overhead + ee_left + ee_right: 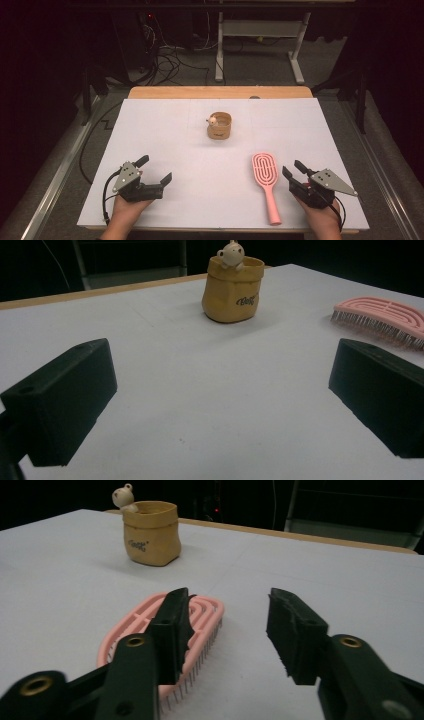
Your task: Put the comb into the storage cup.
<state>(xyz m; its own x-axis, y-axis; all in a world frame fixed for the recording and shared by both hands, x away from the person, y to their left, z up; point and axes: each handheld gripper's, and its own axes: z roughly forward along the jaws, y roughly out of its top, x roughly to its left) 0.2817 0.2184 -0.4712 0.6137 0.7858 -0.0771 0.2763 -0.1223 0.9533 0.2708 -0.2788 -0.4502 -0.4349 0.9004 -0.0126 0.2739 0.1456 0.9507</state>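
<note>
Your right gripper [293, 171] sits at the near right of the white table [165, 125], just right of the pink hairbrush [266, 182]. Its 2 jaws are partly open with a clear gap, nothing between them, nothing held. In the right gripper view [227, 630] the brush [200, 617] lies bristles down on the table under and beyond the left-hand jaw, outside the gap; whether that jaw touches the brush you can't tell from here.

The hairbrush lies flat at the near right of the table, head pointing away from you, handle toward the near edge.

Your left gripper [156, 169] rests at the near left, well apart from the brush. Jaws wide open, empty. In the left gripper view [220, 390] there is bare table between the 2 jaws.

The tan cup [219, 126] stands upright near the middle of the table, toward the far side, with a small bear figure [213, 120] on its rim. It is well apart from both grippers and from the brush.
</note>
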